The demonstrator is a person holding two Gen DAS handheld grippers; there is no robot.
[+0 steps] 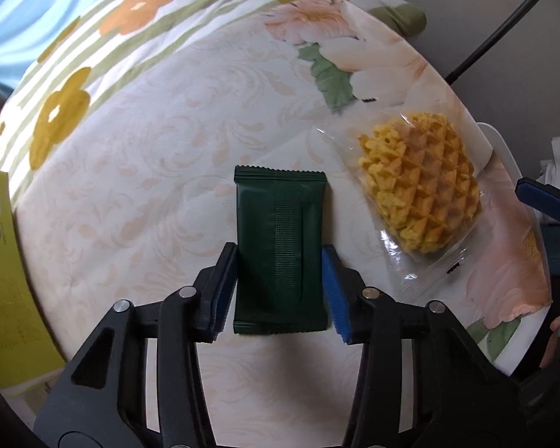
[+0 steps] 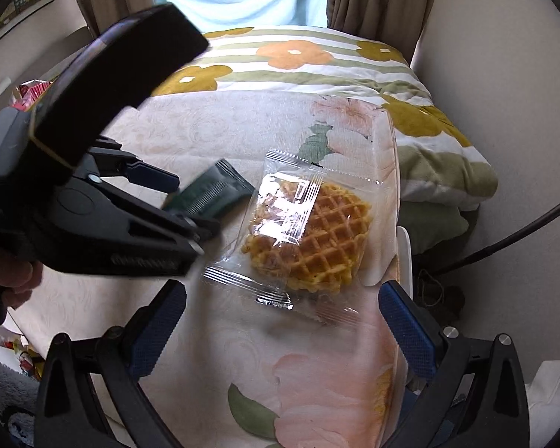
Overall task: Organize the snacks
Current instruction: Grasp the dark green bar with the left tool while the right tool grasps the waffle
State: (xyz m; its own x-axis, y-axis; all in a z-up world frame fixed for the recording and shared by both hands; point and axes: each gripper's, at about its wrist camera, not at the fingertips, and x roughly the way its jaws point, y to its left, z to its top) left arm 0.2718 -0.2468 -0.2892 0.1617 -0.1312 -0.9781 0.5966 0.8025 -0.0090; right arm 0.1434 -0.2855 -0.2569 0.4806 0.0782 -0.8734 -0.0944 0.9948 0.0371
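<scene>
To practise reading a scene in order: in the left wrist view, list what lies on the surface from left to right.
Yellow-green box → dark green sachet, with the left gripper closed on its sides → waffle in a clear wrapper.

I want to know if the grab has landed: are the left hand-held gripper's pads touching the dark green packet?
Touching. The left wrist view shows the left hand-held gripper with both pads against the long edges of the dark green packet, no gap.
</scene>
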